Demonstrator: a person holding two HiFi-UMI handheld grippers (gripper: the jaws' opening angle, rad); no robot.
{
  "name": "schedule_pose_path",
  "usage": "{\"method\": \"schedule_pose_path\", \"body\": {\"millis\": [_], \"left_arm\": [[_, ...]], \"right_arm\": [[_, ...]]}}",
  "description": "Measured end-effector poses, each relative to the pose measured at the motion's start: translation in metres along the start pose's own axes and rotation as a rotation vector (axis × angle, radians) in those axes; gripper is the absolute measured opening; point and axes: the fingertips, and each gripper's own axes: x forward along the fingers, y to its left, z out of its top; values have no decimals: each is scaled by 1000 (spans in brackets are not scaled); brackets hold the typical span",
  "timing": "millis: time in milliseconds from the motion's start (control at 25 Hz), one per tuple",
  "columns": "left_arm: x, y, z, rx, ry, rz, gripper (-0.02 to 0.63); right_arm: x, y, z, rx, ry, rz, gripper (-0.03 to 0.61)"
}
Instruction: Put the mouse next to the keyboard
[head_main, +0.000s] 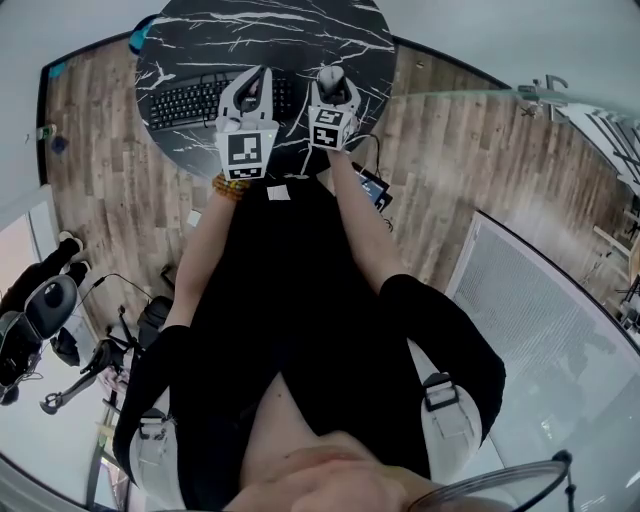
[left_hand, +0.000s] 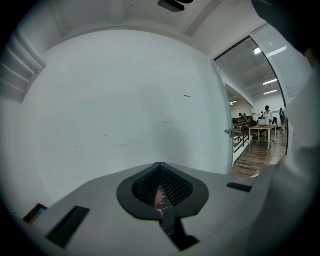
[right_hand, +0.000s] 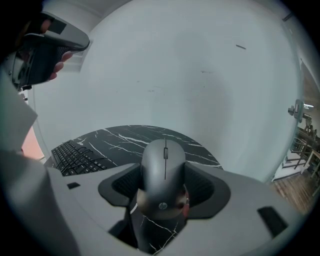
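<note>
right gripper (right_hand: 164, 192) clamped on mouse (right_hand: 164, 162), held over right part of table (head_main: 300, 30) | left gripper (left_hand: 161, 195) closed, empty | keyboard (head_main: 195, 100) near left edge | todo: set mouse beside keyboard

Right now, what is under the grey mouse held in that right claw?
The black marble table shows below the mouse, between the jaws of the right gripper. The mouse hides the spot directly beneath, so contact cannot be told.

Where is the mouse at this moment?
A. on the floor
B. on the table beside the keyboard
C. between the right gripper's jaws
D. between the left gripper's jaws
C: the right gripper view shows the mouse clamped by the right gripper.
</note>
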Motion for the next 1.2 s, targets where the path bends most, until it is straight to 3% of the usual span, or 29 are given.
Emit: {"method": "schedule_pose_path", "body": {"millis": [1200], "left_arm": [[3,7,-17,-19,43,9,9]], "right_arm": [[27,4,-69,6,212,6,278]]}}
